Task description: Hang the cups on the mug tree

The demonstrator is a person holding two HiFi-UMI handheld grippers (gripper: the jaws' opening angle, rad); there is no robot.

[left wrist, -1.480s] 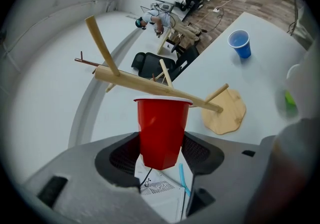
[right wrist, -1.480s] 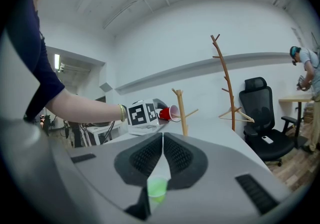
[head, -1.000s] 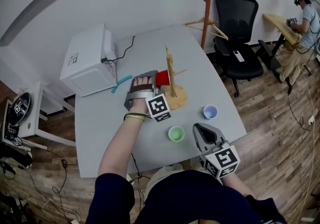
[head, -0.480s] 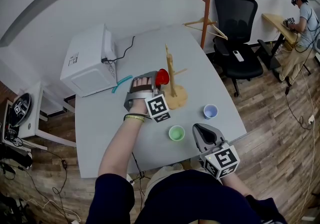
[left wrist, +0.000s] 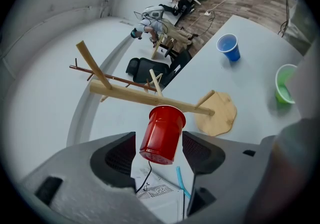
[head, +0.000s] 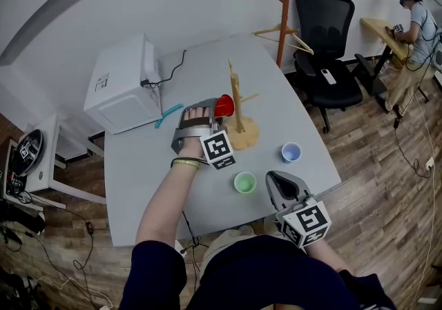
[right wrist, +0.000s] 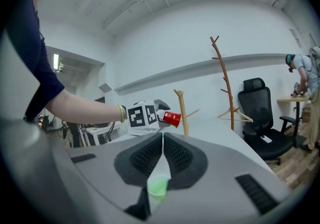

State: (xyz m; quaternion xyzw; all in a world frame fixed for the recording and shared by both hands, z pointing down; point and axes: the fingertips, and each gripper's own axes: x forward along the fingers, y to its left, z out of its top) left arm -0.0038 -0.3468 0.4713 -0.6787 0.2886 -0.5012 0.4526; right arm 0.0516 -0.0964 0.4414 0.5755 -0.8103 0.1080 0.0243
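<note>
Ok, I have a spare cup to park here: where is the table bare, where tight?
Bare: the table's far right corner behind the mug tree, and its near left stretch in front of the white appliance. Crowded: centre, where left gripper, red cup and mug tree meet, and the near right, by green cup, blue cup and right gripper.

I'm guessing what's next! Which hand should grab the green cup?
Probably the right gripper: empty, shut, beside the green cup. The left gripper is at the mug tree, open around the red cup.

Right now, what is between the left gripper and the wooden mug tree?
A red cup; the left gripper view shows it between the jaws, its mouth toward the mug tree.
</note>
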